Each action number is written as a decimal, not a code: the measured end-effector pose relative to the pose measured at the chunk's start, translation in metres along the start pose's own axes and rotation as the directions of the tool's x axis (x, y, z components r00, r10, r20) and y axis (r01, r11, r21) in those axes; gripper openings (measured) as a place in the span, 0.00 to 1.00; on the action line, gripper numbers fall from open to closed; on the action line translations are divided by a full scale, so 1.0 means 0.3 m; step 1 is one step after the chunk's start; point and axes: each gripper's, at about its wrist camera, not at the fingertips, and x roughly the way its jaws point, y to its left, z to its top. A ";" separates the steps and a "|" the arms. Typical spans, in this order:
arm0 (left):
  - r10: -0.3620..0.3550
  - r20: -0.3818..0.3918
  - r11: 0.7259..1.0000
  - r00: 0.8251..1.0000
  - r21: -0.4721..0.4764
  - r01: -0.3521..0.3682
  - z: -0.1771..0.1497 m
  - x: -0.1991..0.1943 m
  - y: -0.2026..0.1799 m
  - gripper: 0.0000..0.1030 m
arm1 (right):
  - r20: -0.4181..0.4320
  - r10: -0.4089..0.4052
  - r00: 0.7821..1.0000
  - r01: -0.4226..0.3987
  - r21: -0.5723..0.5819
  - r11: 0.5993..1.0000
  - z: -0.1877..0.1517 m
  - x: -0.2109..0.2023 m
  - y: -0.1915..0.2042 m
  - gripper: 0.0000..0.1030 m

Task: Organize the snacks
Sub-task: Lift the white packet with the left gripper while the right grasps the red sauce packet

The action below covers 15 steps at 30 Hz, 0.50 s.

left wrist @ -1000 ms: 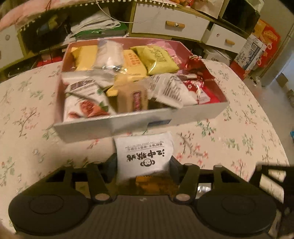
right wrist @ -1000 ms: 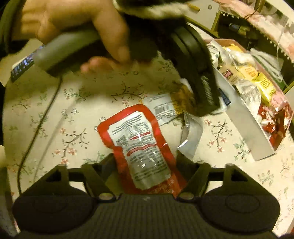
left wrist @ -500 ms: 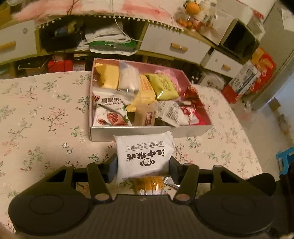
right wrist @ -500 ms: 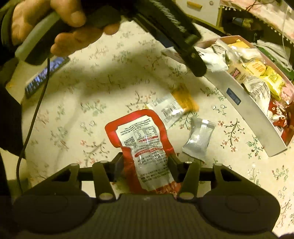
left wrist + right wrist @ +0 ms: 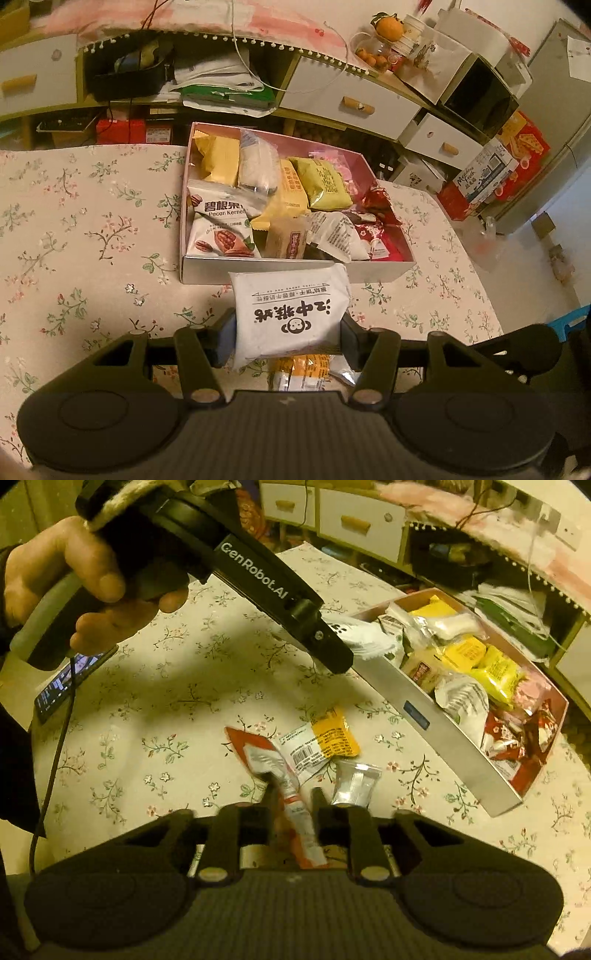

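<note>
Table [image 5: 92, 229], floral cloth: work surface, carrying everything. I read the layout as a staging area in front of one collection point.

Box [image 5: 295, 266], open-topped, at the far edge of the table, already crowded with packets; its near wall faces me, so anything I carry goes in over that wall.

Left gripper [image 5: 288, 332]: clamped on the white packet [image 5: 291, 314] by its two side edges, packet face-up and clear of the cloth, hanging just short of the box wall. Held flat like this, I judge it can be lowered onto the pile without snagging.

Right gripper [image 5: 293, 805]: jaws drawn in on the red packet [image 5: 291, 797], which has folded lengthwise between them and looks lifted off the cloth. A narrow pinch suits a limp pouch.

Still loose on the table near the box: orange-and-white packet [image 5: 317, 744] and small silver packet [image 5: 354, 782], just beside each other. I take these as next.
</note>
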 end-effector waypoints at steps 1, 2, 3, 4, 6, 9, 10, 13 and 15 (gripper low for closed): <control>-0.001 0.000 1.000 1.000 -0.001 0.001 -0.001 0.001 0.000 0.60 | -0.016 0.001 1.000 -0.002 -0.015 1.000 -0.002 0.015 0.009 0.30; -0.002 0.000 1.000 1.000 -0.002 0.002 0.000 0.001 -0.001 0.60 | -0.029 0.008 1.000 -0.009 -0.025 1.000 -0.003 0.027 0.017 0.31; -0.003 0.000 1.000 1.000 -0.002 0.003 -0.001 0.001 -0.001 0.60 | -0.042 0.012 0.999 -0.014 -0.038 0.999 -0.003 0.040 0.027 0.32; -0.003 0.000 1.000 1.000 -0.003 0.003 0.000 0.002 0.000 0.60 | -0.055 0.006 0.998 -0.010 -0.060 0.998 -0.003 0.052 0.043 0.32; -0.003 0.000 1.000 1.000 -0.004 0.003 0.000 0.001 0.001 0.60 | -0.071 -0.033 0.997 0.026 -0.102 0.994 -0.001 0.070 0.067 0.29; -0.007 0.002 1.000 1.000 -0.006 0.007 0.001 -0.003 0.004 0.60 | -0.051 -0.077 0.996 0.071 -0.096 0.993 0.011 0.052 0.051 0.23; -0.009 0.003 1.000 1.000 -0.009 0.009 0.002 -0.004 0.007 0.60 | -0.036 -0.069 0.997 0.066 -0.065 0.996 0.016 0.033 0.029 0.21; -0.013 0.004 1.000 1.000 -0.015 0.013 0.004 -0.004 0.012 0.60 | -0.014 -0.090 0.996 0.090 -0.002 0.996 0.015 0.001 -0.027 0.18; -0.014 0.003 1.000 1.000 -0.015 0.014 0.005 -0.004 0.013 0.60 | -0.035 -0.149 0.988 0.149 0.012 0.989 0.007 0.011 -0.050 0.18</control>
